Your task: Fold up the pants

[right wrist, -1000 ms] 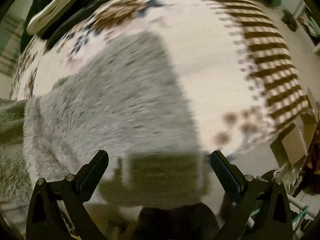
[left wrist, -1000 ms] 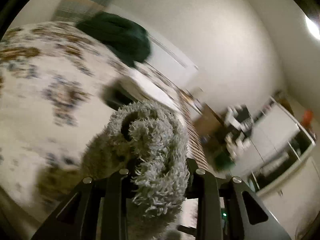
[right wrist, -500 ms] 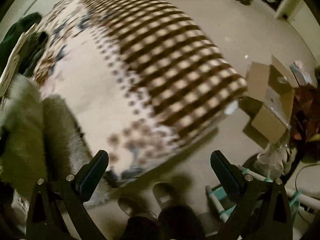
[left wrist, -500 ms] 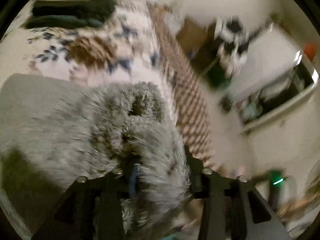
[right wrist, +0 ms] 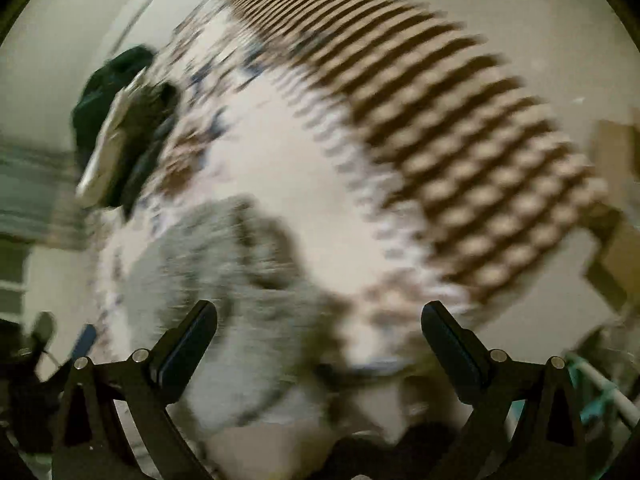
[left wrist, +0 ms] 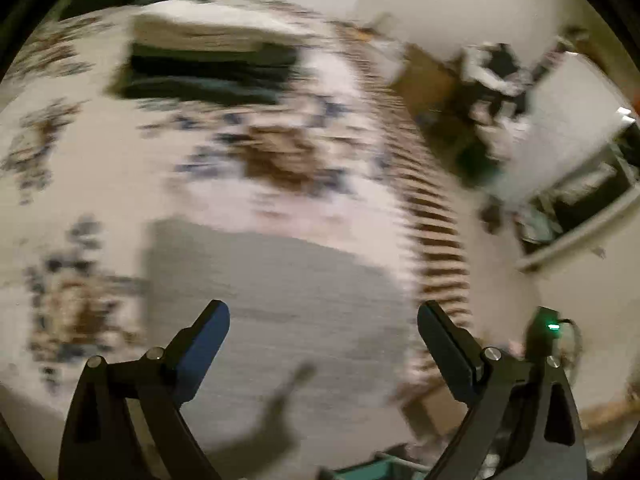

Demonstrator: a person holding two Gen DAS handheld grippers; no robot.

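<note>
Both grippers are seen with fingers spread wide and nothing held: the left gripper (left wrist: pixel 323 336) hangs over the grey fleece pants (left wrist: pixel 280 300), which lie as a flat folded block on the patterned bedspread (left wrist: pixel 100 184); the right gripper (right wrist: pixel 319 336) hangs above their rumpled edge. Heavy blur hides detail. A careless re-grasp could catch only the top layer, so the fold might be dragged open or slide toward the bed's edge.
</note>
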